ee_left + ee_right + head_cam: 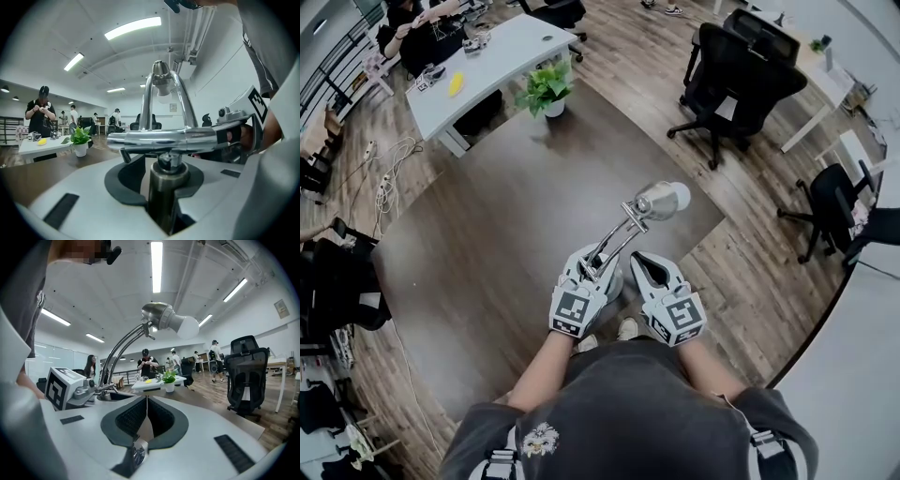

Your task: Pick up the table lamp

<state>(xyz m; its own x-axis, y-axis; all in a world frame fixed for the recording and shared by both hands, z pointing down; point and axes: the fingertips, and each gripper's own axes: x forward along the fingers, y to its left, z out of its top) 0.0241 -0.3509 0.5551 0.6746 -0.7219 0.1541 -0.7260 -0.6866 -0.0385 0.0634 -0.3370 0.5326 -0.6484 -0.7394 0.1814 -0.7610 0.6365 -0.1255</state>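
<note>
One lamp point(628, 225), one plant point(546, 89) and two grippers are in view. The lamp is upright at the near edge of the brown table point(506, 216), and the plant stands at the far edge. The left gripper point(598, 265) is about half open, its jaws clamped on the lamp's dark post. The right gripper point(642, 264), just beside it, has its jaws together and holds nothing.
</note>
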